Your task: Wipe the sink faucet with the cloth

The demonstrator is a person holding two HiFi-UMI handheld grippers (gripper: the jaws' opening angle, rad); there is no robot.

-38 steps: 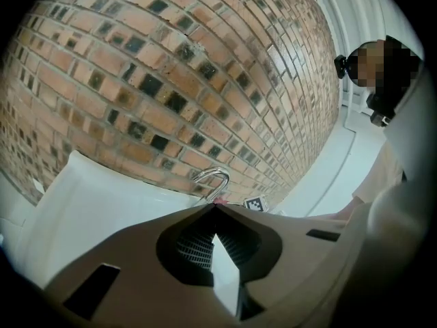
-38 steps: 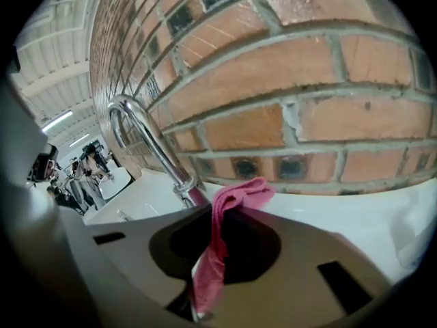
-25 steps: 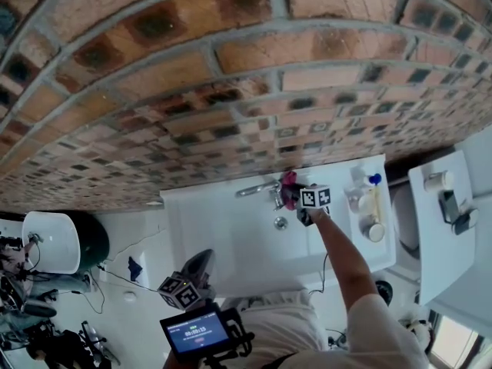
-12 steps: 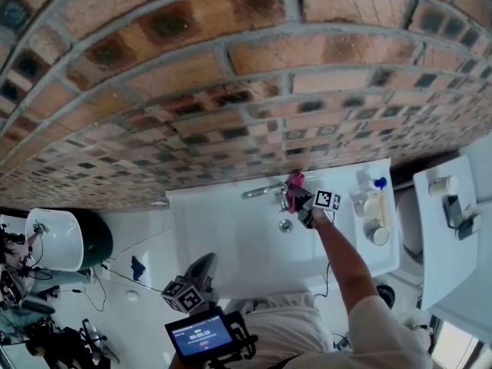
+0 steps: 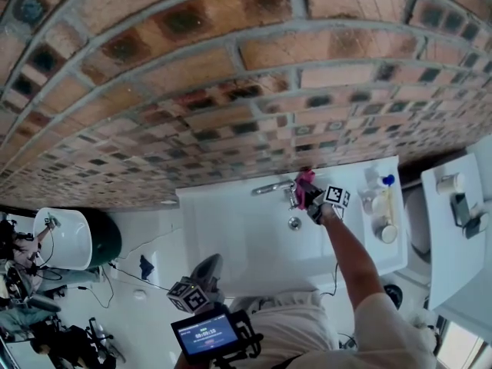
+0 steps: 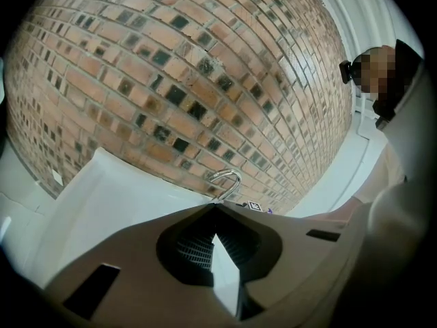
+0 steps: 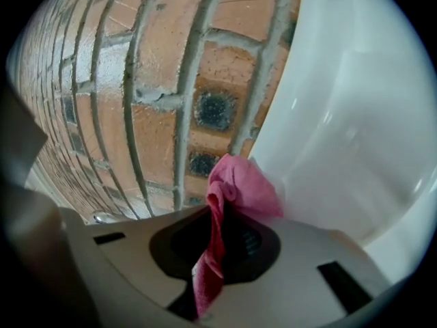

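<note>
At the far edge of the sink (image 5: 231,237), the right gripper (image 5: 314,198) sits just right of the faucet (image 5: 273,187). Its fingers (image 7: 130,251) are clamped on a pink cloth (image 7: 239,186). The cloth bunches out past the fingertips toward the brick wall (image 5: 231,91), and a strip of it hangs down between the fingers. From the head view the cloth lies just beside the faucet's base; whether the two touch cannot be made out.

The left gripper (image 6: 216,210) is held on the near left side of the sink, well apart from the faucet. Its fingers (image 6: 136,251) are together with nothing between them, and the curved spout shows just over their tips. Small bottles (image 5: 378,200) stand on the sink's right ledge. A lit screen (image 5: 206,333) sits near the person's body.
</note>
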